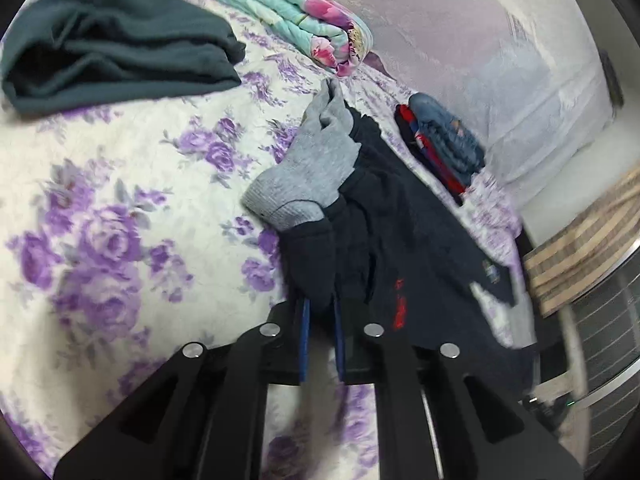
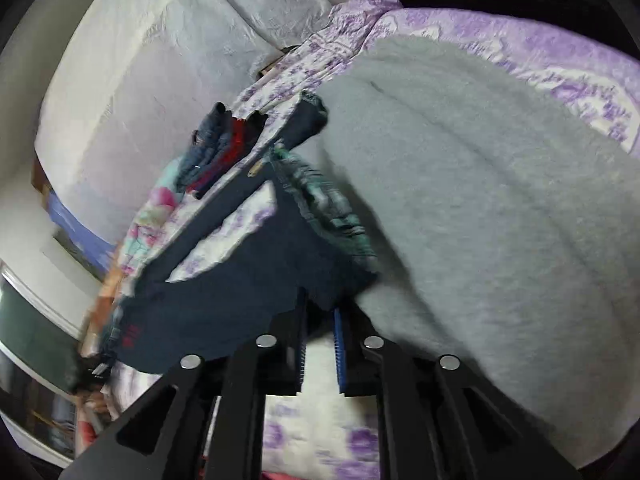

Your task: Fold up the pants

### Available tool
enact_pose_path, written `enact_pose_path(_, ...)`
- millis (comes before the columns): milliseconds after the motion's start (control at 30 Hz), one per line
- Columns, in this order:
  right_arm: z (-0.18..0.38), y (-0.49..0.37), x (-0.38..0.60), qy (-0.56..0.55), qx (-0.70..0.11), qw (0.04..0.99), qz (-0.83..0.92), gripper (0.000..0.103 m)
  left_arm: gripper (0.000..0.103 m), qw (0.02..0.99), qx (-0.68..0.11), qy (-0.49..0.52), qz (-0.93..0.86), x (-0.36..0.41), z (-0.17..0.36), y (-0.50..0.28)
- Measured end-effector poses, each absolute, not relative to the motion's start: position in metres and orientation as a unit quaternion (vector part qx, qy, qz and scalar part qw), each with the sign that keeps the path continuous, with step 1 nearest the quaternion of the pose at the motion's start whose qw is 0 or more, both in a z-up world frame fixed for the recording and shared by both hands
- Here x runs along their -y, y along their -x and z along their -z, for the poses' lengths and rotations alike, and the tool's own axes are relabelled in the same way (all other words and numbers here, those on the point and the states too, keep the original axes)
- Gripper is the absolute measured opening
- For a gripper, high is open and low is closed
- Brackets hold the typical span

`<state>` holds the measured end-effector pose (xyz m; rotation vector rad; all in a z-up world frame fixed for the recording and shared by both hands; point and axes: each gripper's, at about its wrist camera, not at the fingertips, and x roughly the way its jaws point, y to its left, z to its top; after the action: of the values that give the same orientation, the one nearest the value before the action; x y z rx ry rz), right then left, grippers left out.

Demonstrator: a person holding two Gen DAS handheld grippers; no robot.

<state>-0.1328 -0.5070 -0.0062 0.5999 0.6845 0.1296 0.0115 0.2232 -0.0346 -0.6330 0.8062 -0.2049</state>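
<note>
Dark navy pants (image 1: 404,232) with grey cuffs (image 1: 316,164) and a small red mark hang stretched over the flowered bed. In the left wrist view my left gripper (image 1: 320,312) is shut on a bunched navy edge of the pants, with the blue pads pinching the cloth. In the right wrist view my right gripper (image 2: 320,320) is shut on another navy edge of the pants (image 2: 248,280), which stretch away to the left. A plaid lining (image 2: 328,208) shows along the top of that edge. The fingertips of both grippers are hidden in the cloth.
A purple-flowered bedsheet (image 1: 120,220) covers the bed. On it lie a dark green folded garment (image 1: 120,56), a folded floral quilt (image 1: 296,20), a blue-and-red stack of clothes (image 1: 440,144) and a large grey blanket (image 2: 500,200). A white wall (image 1: 520,60) stands behind.
</note>
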Motion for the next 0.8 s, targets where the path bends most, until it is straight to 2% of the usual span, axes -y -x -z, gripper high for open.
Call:
enact_pose_path(100, -0.005, 0.149, 0.512, -0.284, -0.296, 0.912, -0.017, 0.015, 0.02, 0.874, -0.373, 0.298, 0.09, -0.23, 0.03, 0.001)
enact_pose_path(133, -0.015, 0.153, 0.509, -0.258, -0.282, 0.924, 0.005, 0.019, 0.028, 0.879, -0.367, 0.295, 0.078, -0.233, 0.025, 0.006)
enact_pose_path(167, -0.023, 0.156, 0.505, -0.226, -0.272, 0.935, 0.031, 0.019, 0.036, 0.887, -0.359, 0.284, 0.058, -0.237, 0.019, 0.012)
enact_pose_path(233, -0.042, 0.16, 0.494, -0.164, -0.241, 0.953, 0.076, 0.019, 0.046, 0.91, -0.336, 0.244, 0.013, -0.237, 0.001, 0.022)
enact_pose_path(333, -0.065, 0.156, 0.475, -0.108, -0.211, 0.969, 0.067, 0.019, 0.047, 0.93, -0.306, 0.203, 0.01, -0.224, -0.025, 0.024)
enact_pose_path(433, -0.067, 0.129, 0.448, -0.095, -0.227, 0.969, -0.003, 0.02, 0.054, 0.923, -0.317, 0.198, 0.091, -0.192, -0.037, 0.001)
enact_pose_path(500, -0.055, 0.104, 0.433, -0.088, -0.26, 0.96, -0.049, 0.028, 0.062, 0.918, -0.329, 0.181, 0.124, -0.17, -0.037, -0.016)
enact_pose_path(533, -0.05, 0.093, 0.43, -0.09, -0.273, 0.956, -0.053, 0.036, 0.066, 0.917, -0.339, 0.161, 0.137, -0.153, -0.032, -0.029)
enact_pose_path(600, -0.025, 0.069, 0.443, -0.093, -0.319, 0.943, -0.014, 0.037, 0.068, 0.916, -0.369, 0.111, 0.109, -0.136, -0.013, -0.056)
enact_pose_path(633, -0.013, 0.063, 0.454, -0.094, -0.33, 0.939, 0.003, 0.024, 0.068, 0.914, -0.386, 0.093, 0.086, -0.134, 0.001, -0.068)
enact_pose_path(667, 0.0, 0.058, 0.472, -0.118, -0.338, 0.934, 0.007, 0.0, 0.065, 0.908, -0.404, 0.086, 0.074, -0.137, 0.016, -0.08)
enact_pose_path(733, 0.001, 0.065, 0.489, -0.178, -0.333, 0.926, -0.005, 0.0, 0.064, 0.913, -0.392, 0.08, 0.074, -0.138, 0.015, -0.078)
enact_pose_path(800, -0.011, 0.074, 0.491, -0.199, -0.321, 0.926, -0.004, 0.005, 0.064, 0.914, -0.389, 0.087, 0.072, -0.138, 0.0, -0.069)
